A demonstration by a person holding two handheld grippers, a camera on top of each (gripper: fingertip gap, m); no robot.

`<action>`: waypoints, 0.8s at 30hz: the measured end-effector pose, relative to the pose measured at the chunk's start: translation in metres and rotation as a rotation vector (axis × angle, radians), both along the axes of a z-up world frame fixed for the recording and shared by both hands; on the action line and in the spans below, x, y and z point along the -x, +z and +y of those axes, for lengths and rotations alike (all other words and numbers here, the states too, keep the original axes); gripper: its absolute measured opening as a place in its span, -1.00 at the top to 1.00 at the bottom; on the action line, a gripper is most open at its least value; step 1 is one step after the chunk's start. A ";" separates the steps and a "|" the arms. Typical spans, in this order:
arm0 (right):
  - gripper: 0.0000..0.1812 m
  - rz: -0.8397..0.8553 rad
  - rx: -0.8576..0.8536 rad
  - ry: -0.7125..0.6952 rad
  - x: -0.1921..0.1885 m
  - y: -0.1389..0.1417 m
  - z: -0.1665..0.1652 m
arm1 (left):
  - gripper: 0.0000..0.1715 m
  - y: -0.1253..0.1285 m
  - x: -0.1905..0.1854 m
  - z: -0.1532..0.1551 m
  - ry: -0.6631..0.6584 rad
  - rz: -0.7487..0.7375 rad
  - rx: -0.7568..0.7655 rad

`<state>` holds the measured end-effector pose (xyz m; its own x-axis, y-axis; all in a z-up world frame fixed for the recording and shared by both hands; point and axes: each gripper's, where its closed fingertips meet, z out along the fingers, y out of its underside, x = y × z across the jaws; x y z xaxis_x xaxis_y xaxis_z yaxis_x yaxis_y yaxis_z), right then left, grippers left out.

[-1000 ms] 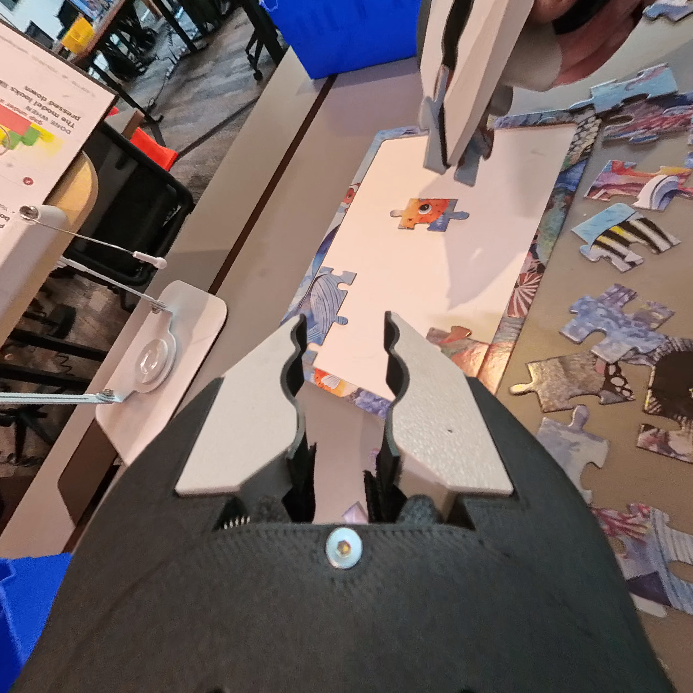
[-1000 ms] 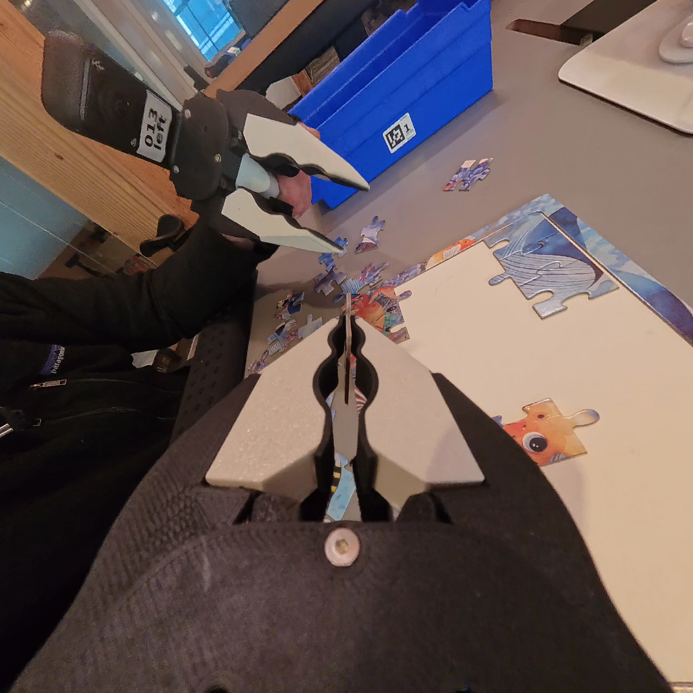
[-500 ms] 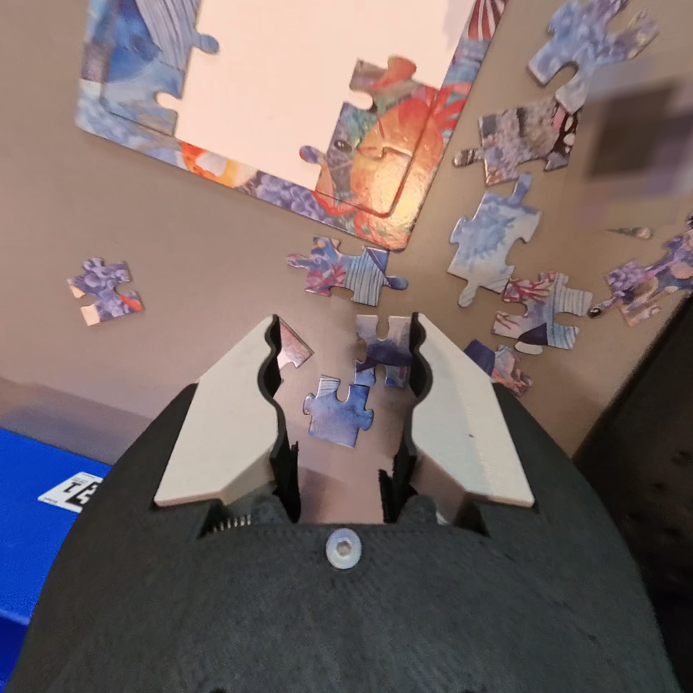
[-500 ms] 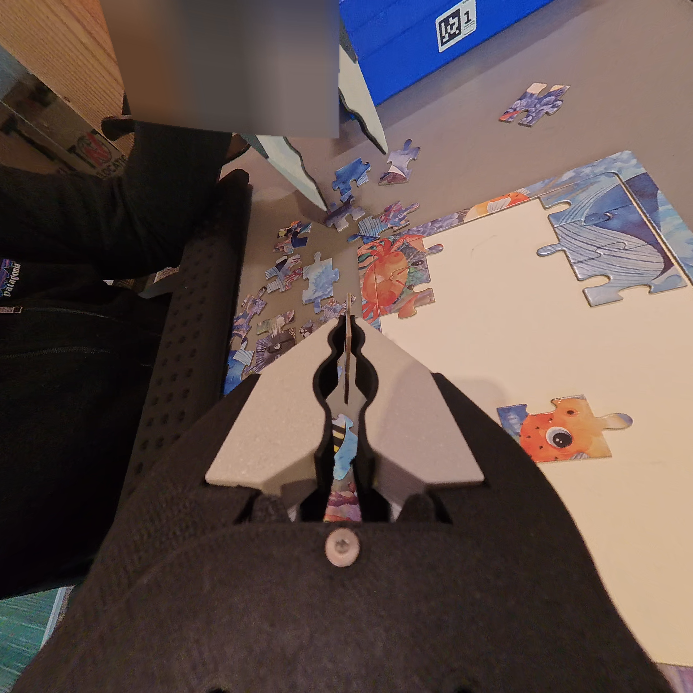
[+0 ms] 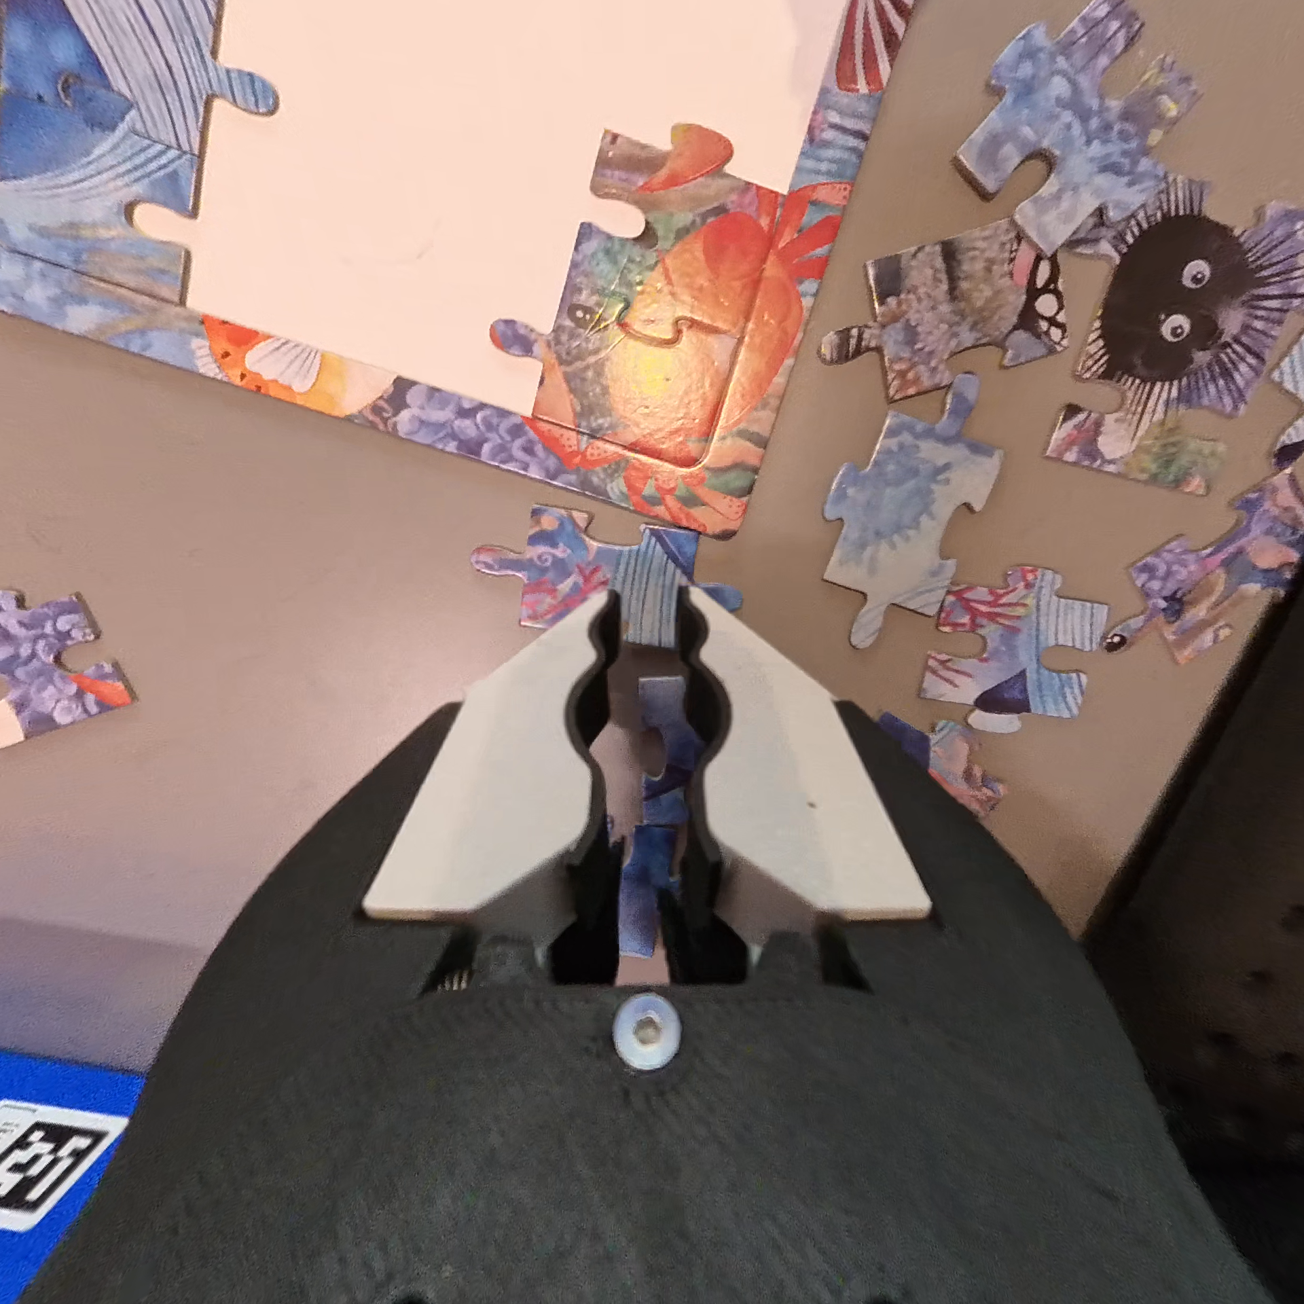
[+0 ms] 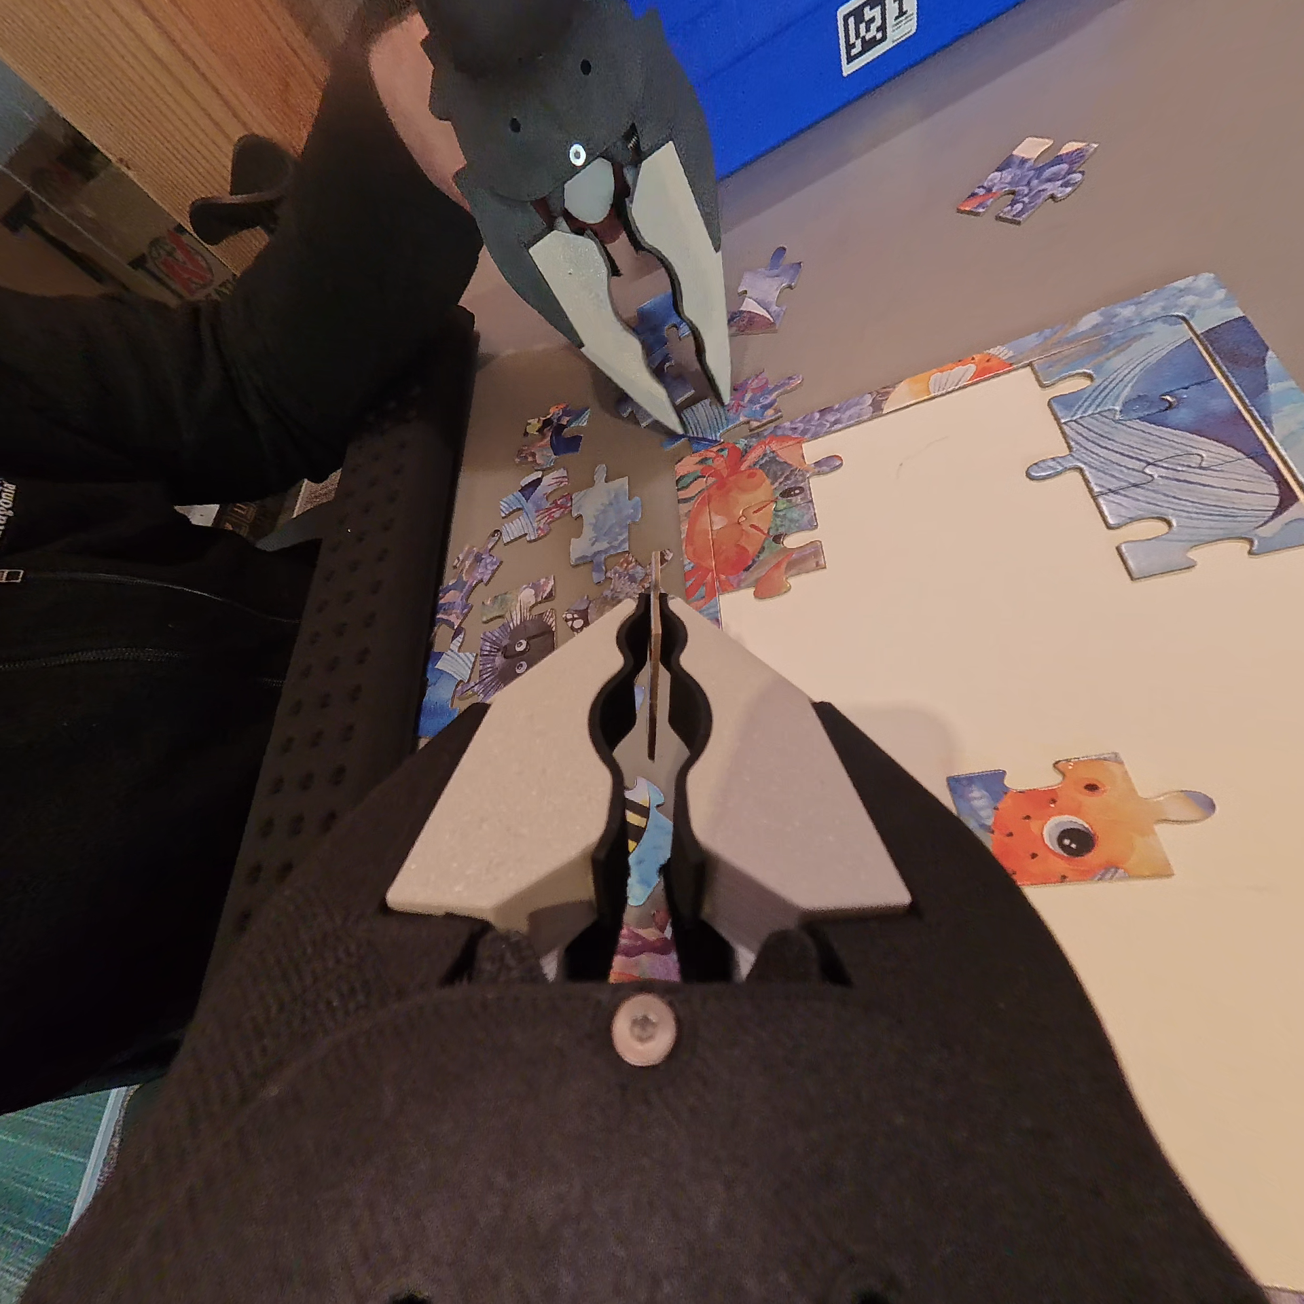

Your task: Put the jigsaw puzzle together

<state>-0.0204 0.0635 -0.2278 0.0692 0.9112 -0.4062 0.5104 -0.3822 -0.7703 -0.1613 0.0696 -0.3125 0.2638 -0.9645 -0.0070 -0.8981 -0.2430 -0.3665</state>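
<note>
My left gripper (image 5: 650, 614) is tipped down over the tabletop (image 5: 282, 564), its jaws drawn close with a narrow gap, and a blue puzzle piece (image 5: 660, 776) stands on edge between them; I cannot tell whether they actually pinch it. Just past those jaw tips lies a striped blue-and-coral piece (image 5: 600, 578), and beyond it the puzzle board (image 5: 423, 176) with its orange crab section (image 5: 677, 339) already fitted into the near corner. Loose pieces, among them a black spiky fish piece (image 5: 1185, 310), are scattered to the right of the left jaws. My right gripper (image 6: 655, 607) has its jaws clamped on a bee-striped piece (image 6: 643, 825) held edge-on, above the board's bare middle. An orange fish piece (image 6: 1065, 825) lies on the board to the right of these jaws.
</note>
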 end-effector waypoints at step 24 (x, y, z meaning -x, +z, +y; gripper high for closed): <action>1.00 -0.111 0.011 0.202 -0.008 -0.012 -0.041 | 0.40 0.000 0.081 0.160 0.253 0.319 0.025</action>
<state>-0.0122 0.0226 -0.2402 -0.0691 0.9067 -0.4161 0.6587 -0.2718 -0.7016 -0.2425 0.2293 -0.3126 0.4815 -0.8702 -0.1045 -0.8764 -0.4764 -0.0705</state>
